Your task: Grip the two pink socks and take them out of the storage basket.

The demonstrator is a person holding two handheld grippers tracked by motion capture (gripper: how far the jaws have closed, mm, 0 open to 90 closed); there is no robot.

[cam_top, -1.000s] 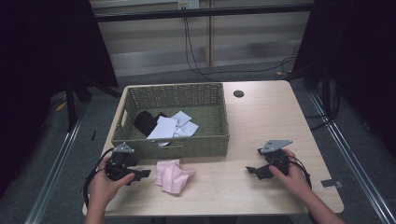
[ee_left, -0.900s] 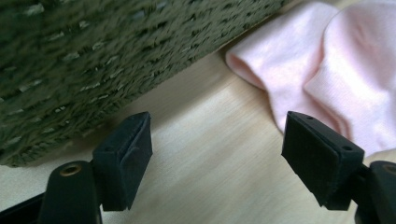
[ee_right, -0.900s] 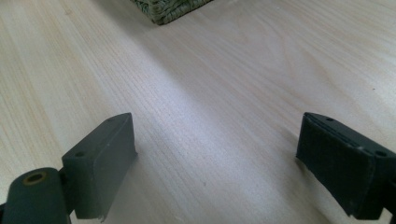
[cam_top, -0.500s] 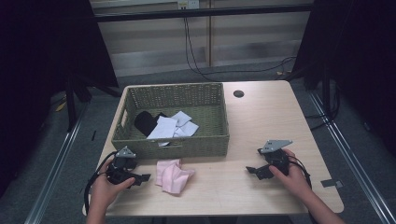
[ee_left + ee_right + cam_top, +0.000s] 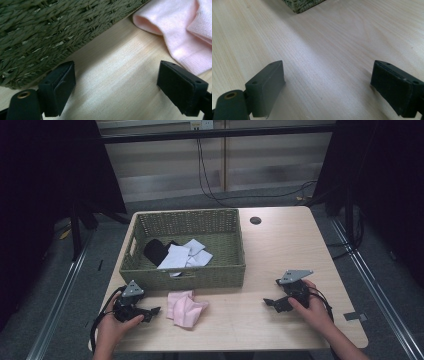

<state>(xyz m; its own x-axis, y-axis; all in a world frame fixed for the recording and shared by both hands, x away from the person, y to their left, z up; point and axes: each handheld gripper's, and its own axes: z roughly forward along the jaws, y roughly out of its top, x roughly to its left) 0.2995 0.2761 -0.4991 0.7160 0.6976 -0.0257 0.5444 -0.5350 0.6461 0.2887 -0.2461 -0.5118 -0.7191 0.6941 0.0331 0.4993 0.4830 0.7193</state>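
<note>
High view: left gripper (image 5: 152, 311), jaws just opening wide and empty, lies left of crumpled pink cloth (image 5: 185, 308); right gripper (image 5: 270, 304) gapes empty.

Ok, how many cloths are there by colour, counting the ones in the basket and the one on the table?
Pink cloth, on the table beside the basket: 1
White cloths, in the basket: at least 2, overlapping
Black cloth, in the basket: 1
Total: 4, possibly more

Lab-style recording setup: pale wood counter (image 5: 280, 255) inside black metal framing (image 5: 220, 132), dark curtains (image 5: 45, 180), loose cables (image 5: 210, 175), grey floor.
</note>
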